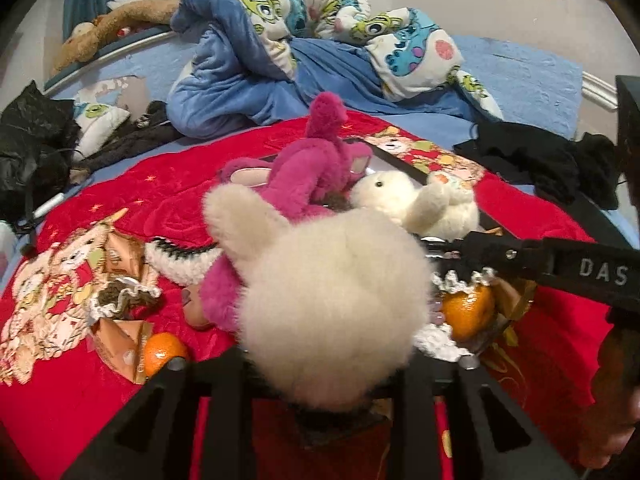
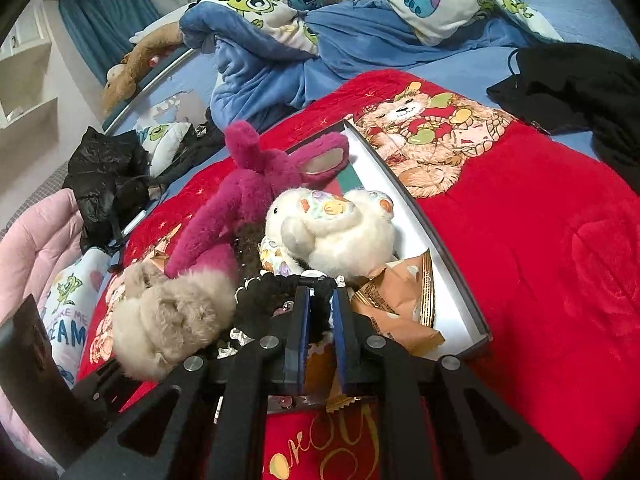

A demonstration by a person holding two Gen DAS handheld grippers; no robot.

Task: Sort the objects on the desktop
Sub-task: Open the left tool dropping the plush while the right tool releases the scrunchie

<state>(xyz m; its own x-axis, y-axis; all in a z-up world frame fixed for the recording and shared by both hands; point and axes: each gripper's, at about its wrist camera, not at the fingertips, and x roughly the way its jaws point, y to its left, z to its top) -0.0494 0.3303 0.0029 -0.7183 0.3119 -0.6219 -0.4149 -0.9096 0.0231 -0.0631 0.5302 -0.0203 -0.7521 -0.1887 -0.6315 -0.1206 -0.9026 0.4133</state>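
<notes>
- Bed (image 1: 532, 76) carries red blanket (image 2: 540, 240), crumpled blue quilt (image 1: 240, 80), black garment (image 2: 580, 84) and black bag (image 2: 108, 176).
- Box (image 2: 452, 256), white-lined and dark-rimmed, lies on the blanket; it holds pink plush (image 2: 256, 184), white plush (image 2: 340, 228) and brown packet (image 2: 400, 300).
- Pink plush leans over the box's far end, touching the white plush beside it.
- Beige plush (image 1: 320, 300) fills the middle of the left wrist view and hides the left gripper's (image 1: 320, 396) fingertips; it sits between the fingers, but whether the pads press on it cannot be told.
- In the right wrist view the beige plush lies at the box's left edge, just beside the black scrunchie (image 2: 276, 292).
- Right gripper (image 2: 322, 312) points downward at the box; its jaws stand narrow, with the scrunchie's lace edge between the blue pads (image 2: 302, 320). A grip is not clear.
- Oranges (image 1: 468, 312) lie on the blanket either side of the beige plush; another packet (image 1: 124, 256) and a brown scrunchie (image 1: 124, 300) lie to the left.
- Right gripper's black body crosses the left wrist view's right edge.
</notes>
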